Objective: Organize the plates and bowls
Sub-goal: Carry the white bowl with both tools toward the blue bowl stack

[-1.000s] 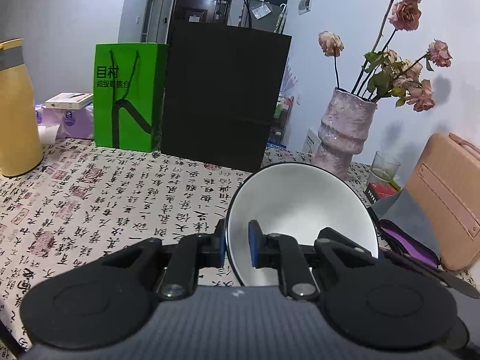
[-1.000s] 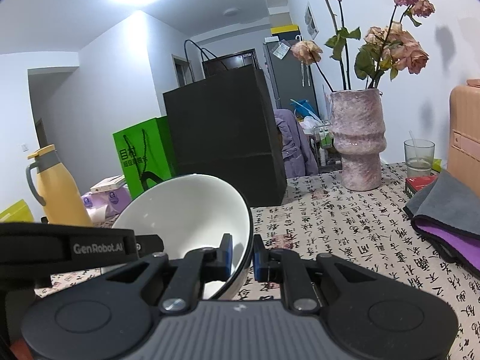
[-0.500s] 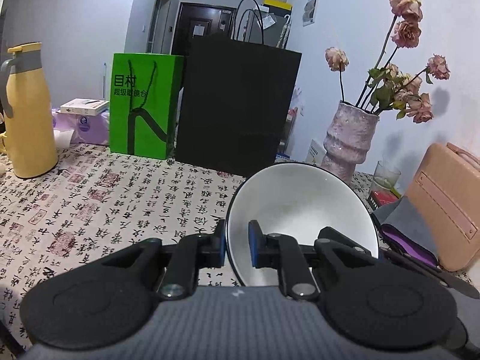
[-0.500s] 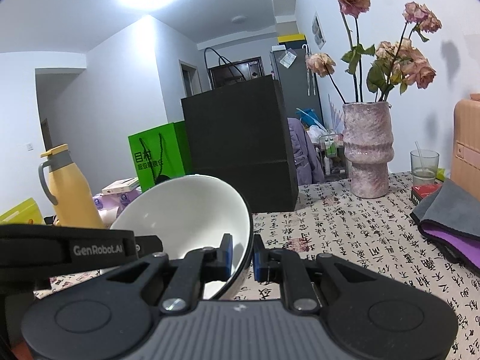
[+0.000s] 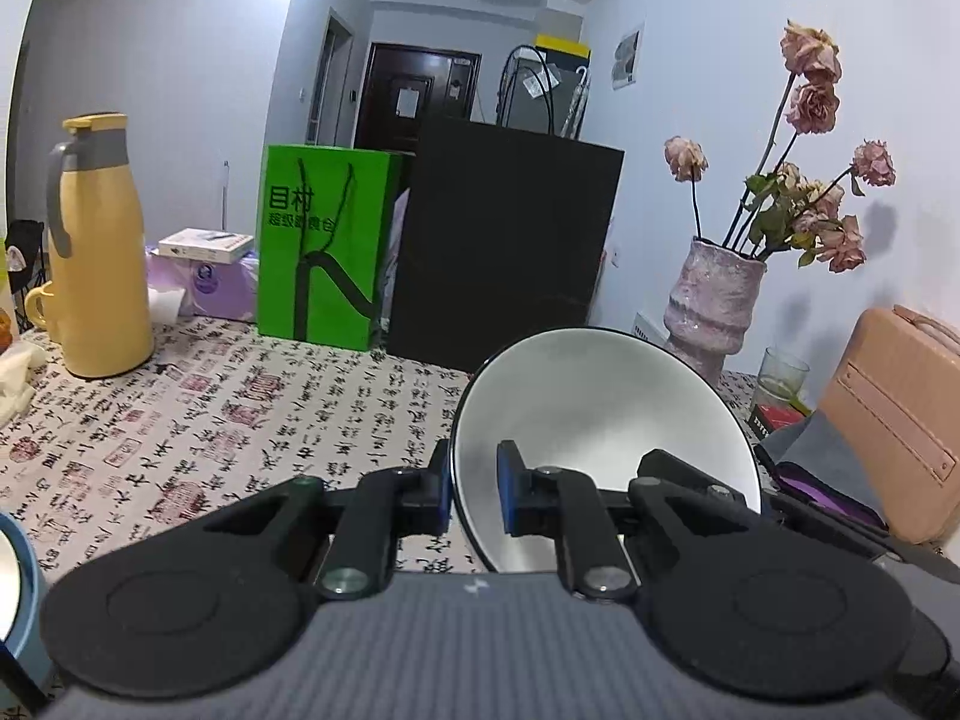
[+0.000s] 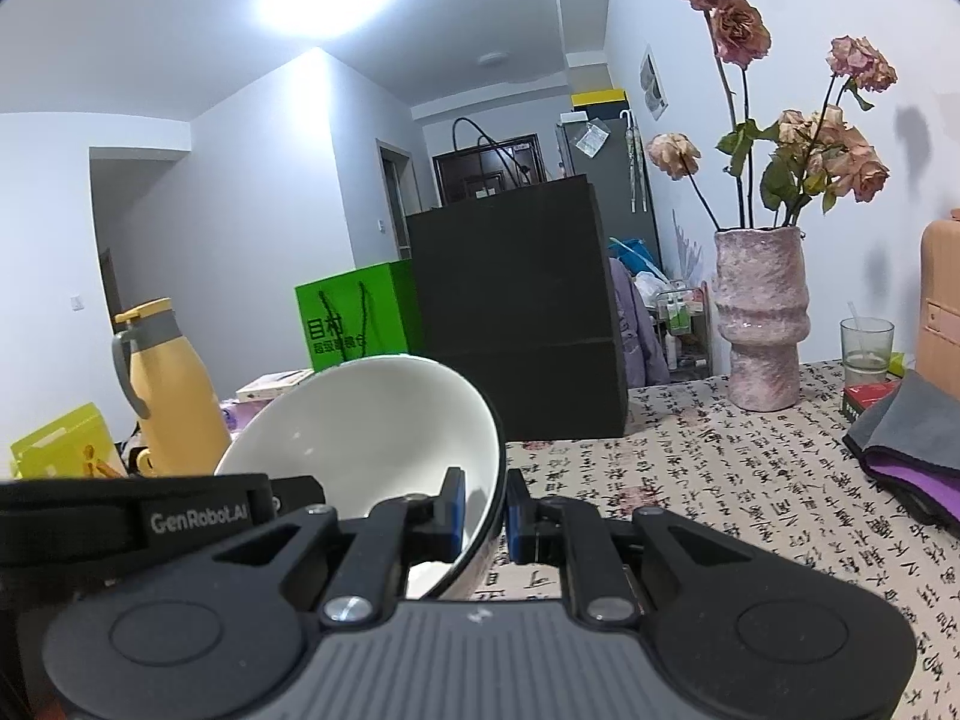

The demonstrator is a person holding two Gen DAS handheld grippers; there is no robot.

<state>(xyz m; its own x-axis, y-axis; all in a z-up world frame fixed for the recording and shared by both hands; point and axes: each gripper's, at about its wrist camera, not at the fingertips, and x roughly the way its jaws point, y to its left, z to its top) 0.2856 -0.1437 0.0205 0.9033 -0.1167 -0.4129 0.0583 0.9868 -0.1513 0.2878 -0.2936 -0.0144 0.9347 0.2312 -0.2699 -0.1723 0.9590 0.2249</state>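
Change since a second ago: both views shifted rightward across the room. Left view now takes in the whole yellow thermos (image 5: 99, 246) at far left, plus a blue-rimmed dish edge (image 5: 18, 588) at the near left corner. Green bag (image 5: 321, 246) and black bag (image 5: 504, 240) sit further right in frame than before. Bowl position between the pads unchanged in both views. Read as: one white bowl (image 5: 600, 420) carried leftward over the patterned tablecloth (image 5: 180, 420), clear of the surface, likely toward the dish at left. Transport phase, no placement yet.

Left gripper (image 5: 474, 495): clamped on the bowl's left rim, one blue pad outside, one inside; bowl extends right of the pads, tilted, opening toward camera.

Right gripper (image 6: 483, 507): clamped on the right rim of the same bowl, seemingly; bowl body extends left of the pads, with the other gripper's black body (image 6: 132, 519) visible just beyond at left. Vase (image 6: 762, 318) well apart, far right.
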